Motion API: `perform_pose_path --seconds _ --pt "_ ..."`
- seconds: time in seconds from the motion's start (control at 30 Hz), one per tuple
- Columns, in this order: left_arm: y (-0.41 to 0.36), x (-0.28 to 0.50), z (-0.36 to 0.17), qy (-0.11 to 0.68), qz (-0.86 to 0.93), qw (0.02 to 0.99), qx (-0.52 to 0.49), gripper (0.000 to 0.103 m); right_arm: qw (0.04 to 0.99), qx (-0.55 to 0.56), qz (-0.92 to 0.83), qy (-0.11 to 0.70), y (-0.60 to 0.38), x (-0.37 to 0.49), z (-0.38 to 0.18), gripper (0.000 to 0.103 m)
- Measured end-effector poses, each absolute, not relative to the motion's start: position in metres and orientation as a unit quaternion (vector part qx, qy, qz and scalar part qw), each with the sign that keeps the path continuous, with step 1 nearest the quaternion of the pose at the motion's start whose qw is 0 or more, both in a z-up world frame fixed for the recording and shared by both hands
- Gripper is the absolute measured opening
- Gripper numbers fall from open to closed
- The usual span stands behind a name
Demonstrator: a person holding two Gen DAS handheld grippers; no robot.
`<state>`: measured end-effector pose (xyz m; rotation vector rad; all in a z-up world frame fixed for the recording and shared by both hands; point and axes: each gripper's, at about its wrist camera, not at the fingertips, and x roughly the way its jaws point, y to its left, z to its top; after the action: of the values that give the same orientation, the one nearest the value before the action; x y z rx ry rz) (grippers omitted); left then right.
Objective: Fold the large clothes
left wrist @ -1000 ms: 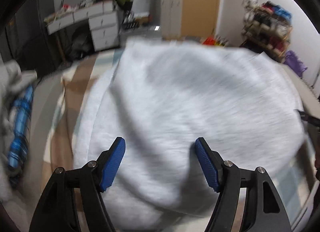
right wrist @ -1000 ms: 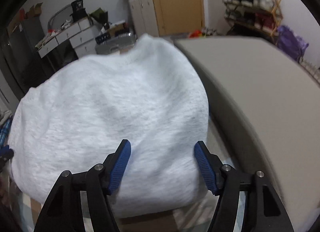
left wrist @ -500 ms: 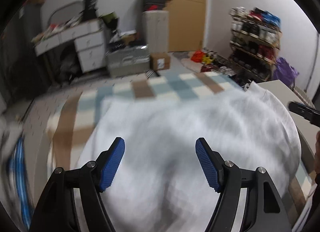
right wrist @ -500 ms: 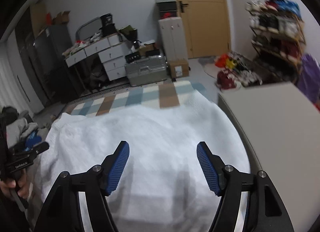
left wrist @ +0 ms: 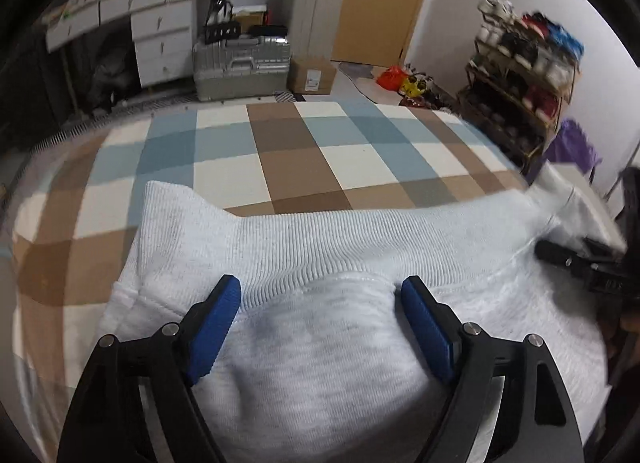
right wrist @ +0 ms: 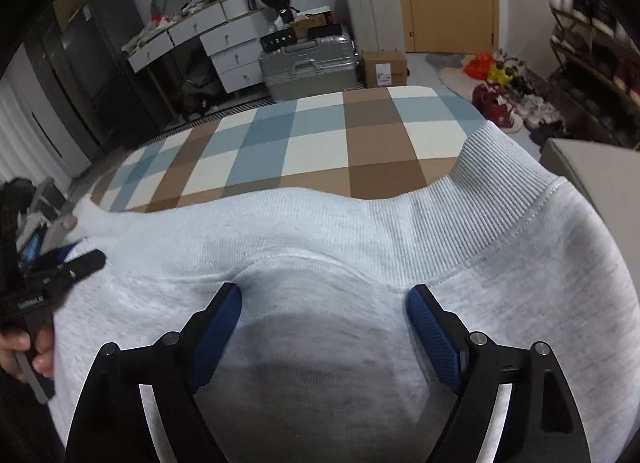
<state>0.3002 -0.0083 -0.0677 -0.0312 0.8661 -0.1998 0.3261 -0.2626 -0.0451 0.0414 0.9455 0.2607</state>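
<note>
Checkered rug [left wrist: 304, 151] now shows beyond sweatshirt [left wrist: 320, 363], pulled nearer than before.

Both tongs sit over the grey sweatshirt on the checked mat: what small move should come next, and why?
Probably lift both clear: the left tongs and right tongs are opening over the sweatshirt, pinching no cloth, and its ribbed hem already lies flat on the checked mat.

Grey sweatshirt [left wrist: 320, 343] now flat on checked blanket [left wrist: 280, 159], ribbed hem unfurled, both grippers' jaws opening.
</note>
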Motion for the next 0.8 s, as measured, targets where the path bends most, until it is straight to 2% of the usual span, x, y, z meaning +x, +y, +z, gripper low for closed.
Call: perform_pose_path --seconds 0.07,0.23,0.3,0.37,0.43,0.6,0.7,0.8 --pt "-0.019 0.293 -0.061 0.414 -0.077 0.907 0.016 0.080 0.883 0.028 0.114 0.454 -0.264 0.320 -0.033 0.084" --pt "-0.018 0.266 -0.044 0.379 -0.070 0.921 0.053 0.081 0.919 -0.010 0.077 0.388 -0.278 0.288 0.000 0.086" --pt "-0.010 0.276 -0.057 0.388 -0.081 0.917 0.041 0.083 0.905 0.001 0.080 0.418 -0.290 0.299 -0.018 0.089" --pt "-0.003 0.286 -0.073 0.403 -0.085 0.911 0.019 0.086 0.886 0.066 0.102 0.447 -0.305 0.316 -0.044 0.092" --pt "0.004 0.293 -0.076 0.415 -0.095 0.905 -0.007 0.087 0.883 0.092 0.114 0.446 -0.311 0.318 -0.049 0.094" --pt "0.000 0.271 -0.052 0.408 -0.072 0.910 -0.002 0.087 0.893 0.070 0.088 0.436 -0.303 0.296 -0.023 0.094" --pt "-0.006 0.235 -0.030 0.370 -0.083 0.925 -0.008 0.087 0.903 0.071 0.121 0.406 -0.288 0.265 0.002 0.094" --pt "-0.021 0.216 -0.034 0.363 -0.124 0.923 0.017 0.087 0.901 0.039 0.171 0.398 -0.259 0.239 0.005 0.095"
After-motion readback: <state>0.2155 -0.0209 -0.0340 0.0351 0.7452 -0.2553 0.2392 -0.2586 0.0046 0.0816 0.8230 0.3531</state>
